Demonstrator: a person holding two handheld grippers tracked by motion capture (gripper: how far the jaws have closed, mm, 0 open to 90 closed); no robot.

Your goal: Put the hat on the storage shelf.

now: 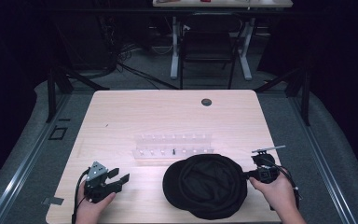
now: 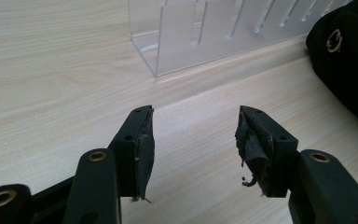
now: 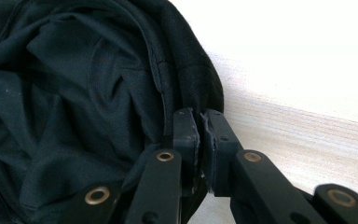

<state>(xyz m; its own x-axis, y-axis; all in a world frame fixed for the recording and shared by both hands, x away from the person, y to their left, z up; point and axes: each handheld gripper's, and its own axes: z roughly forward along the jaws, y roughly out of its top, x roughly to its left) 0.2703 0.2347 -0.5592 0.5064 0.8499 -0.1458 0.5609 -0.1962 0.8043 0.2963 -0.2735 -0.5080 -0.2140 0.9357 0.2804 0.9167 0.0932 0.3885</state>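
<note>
My right gripper [image 3: 199,128] has its jaws clenched on the edge of the black hat [image 1: 207,184], which lies on the table [image 1: 121,116] just in front of the clear rack [image 1: 173,145], likely to lift it. My left gripper [image 1: 117,175] rests beside it, jaws released and empty.

We see a black cap [image 1: 207,185] lying crumpled, lining upward, just in front of the clear slotted rack [image 1: 173,145].

No readable text, label or number anywhere; the black cap [image 2: 349,56] carries one small gold emblem (too small and blurred to make out).
</note>
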